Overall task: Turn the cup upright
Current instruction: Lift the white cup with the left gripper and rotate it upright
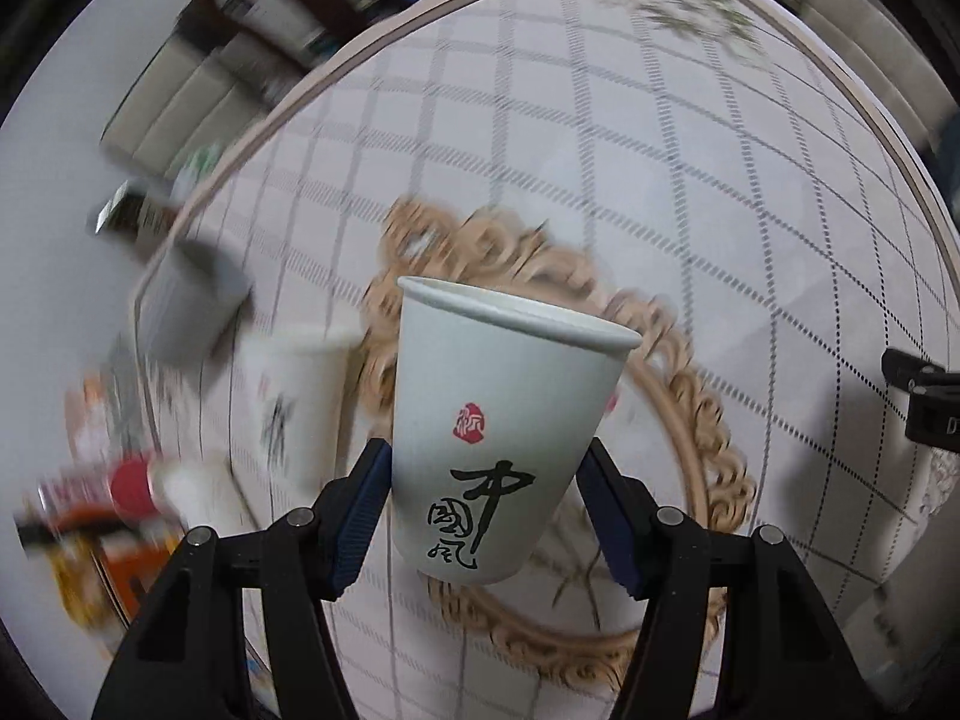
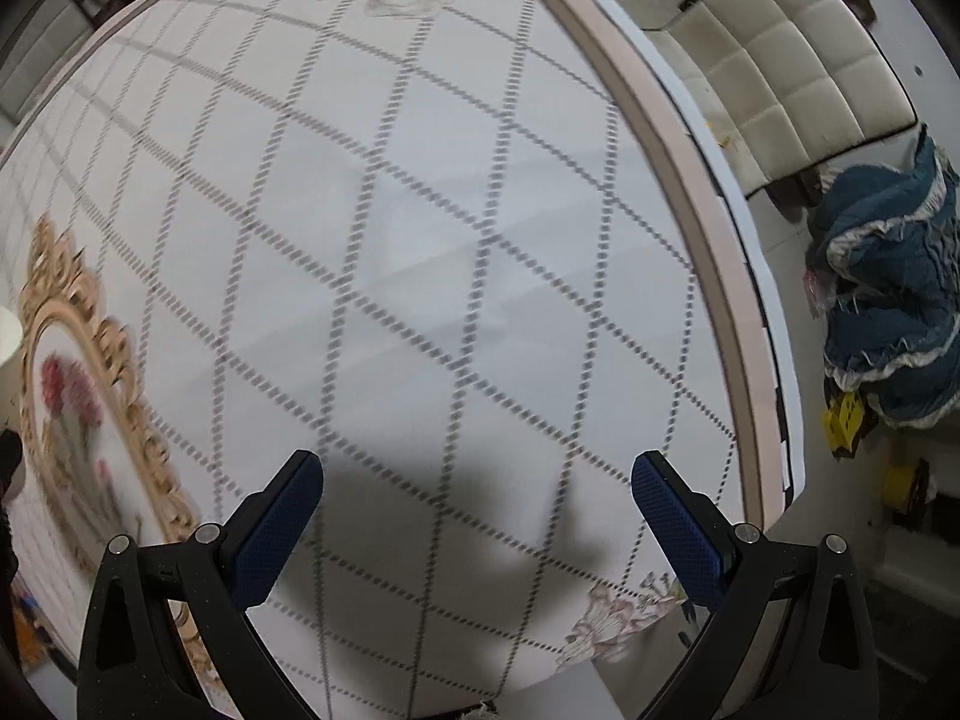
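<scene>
A white paper cup [image 1: 498,420] with black calligraphy and a red seal is held in my left gripper [image 1: 480,516]. The blue pads press its lower sides. Its rim points up and it hangs above the table, slightly tilted. My right gripper [image 2: 477,516] is open and empty over the checked tablecloth [image 2: 420,240]; part of it shows at the right edge of the left wrist view [image 1: 924,402]. A sliver of the cup may show at the left edge of the right wrist view, too small to tell.
A gold ornate oval print [image 1: 690,420] lies on the cloth under the cup, also in the right wrist view [image 2: 78,396]. A blurred white cup [image 1: 300,396] and a grey cup [image 1: 192,306] stand left. The table edge [image 2: 708,252] curves right; a chair [image 2: 792,72] and blue cloth [image 2: 888,300] lie beyond.
</scene>
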Available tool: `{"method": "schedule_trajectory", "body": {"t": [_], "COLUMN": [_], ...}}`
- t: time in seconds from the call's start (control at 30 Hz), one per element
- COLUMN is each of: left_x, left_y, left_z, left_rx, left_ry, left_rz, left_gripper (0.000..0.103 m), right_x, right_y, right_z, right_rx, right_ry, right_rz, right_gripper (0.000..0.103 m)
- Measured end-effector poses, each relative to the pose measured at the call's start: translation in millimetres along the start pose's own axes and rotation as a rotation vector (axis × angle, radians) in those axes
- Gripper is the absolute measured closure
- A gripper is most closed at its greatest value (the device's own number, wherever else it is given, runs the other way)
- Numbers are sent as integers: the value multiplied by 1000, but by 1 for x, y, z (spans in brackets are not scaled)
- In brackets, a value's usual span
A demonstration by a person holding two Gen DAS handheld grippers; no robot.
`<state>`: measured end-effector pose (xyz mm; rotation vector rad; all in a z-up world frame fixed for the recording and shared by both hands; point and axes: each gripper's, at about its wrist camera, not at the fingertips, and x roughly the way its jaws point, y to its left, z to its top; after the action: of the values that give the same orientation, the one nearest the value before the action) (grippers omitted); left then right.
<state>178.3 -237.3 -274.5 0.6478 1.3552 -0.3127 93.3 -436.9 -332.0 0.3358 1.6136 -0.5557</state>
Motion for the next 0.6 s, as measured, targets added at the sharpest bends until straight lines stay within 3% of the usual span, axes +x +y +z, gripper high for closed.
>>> {"method": "schedule_trajectory", "body": {"t": [0.23, 0.4, 0.6], "left_x": [11, 32, 54], "left_y": [33, 51, 51], "left_z": [-65, -113, -147], "left_rx": [-246, -437, -552], "left_ry": [110, 204, 269], "left_rz": [-97, -225, -346], "left_gripper": [43, 43, 43], "right_x": [-19, -27, -27], "right_y": [40, 67, 76], "right_z": [-27, -55, -85], "right_rx": [-53, -89, -97], "right_ry": [-22, -41, -43], "right_rz": [17, 2, -22], "right_gripper": [0, 0, 0]}}
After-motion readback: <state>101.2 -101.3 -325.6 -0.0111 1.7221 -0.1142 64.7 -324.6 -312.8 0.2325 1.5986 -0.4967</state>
